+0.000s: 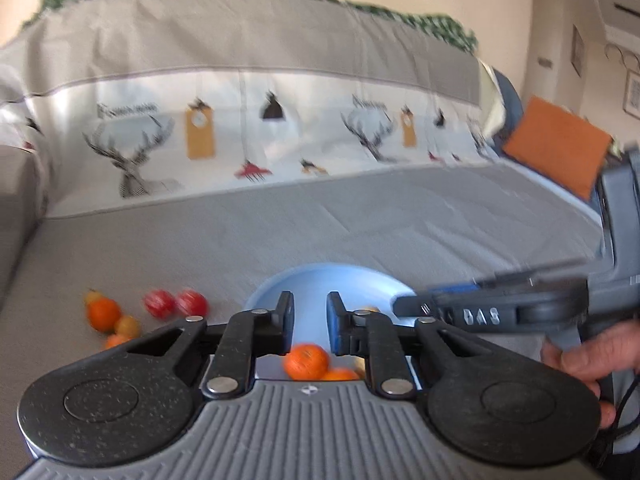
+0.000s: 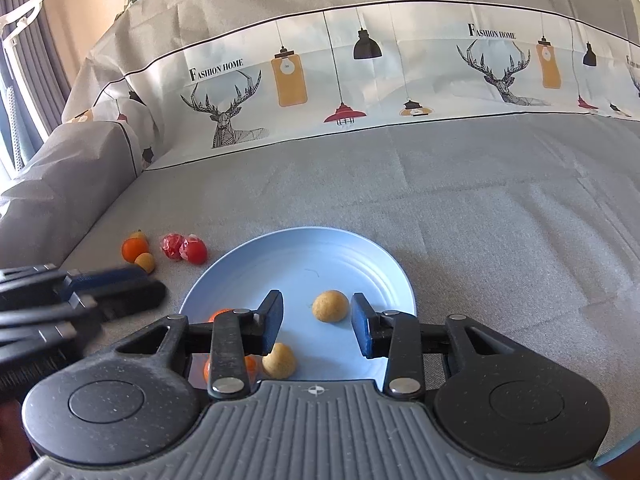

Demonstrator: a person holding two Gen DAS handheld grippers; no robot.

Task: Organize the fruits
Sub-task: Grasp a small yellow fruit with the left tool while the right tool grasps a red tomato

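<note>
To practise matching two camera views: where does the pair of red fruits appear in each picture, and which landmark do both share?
Left wrist view: the red fruits lie lower left on the grey cover, left of the blue plate.
Right wrist view: the red fruits lie left of centre, beyond the plate's left rim.
Shared landmark: the blue plate.

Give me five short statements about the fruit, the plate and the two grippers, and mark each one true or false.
1. The plate is blue. True.
2. Two red fruits lie on the plate. False: they lie on the grey cover, left of it.
3. The right gripper grips a yellow fruit. False: its jaws are open, empty.
4. Orange fruit is on the plate. True.
5. The left gripper holds nothing. True.
</note>
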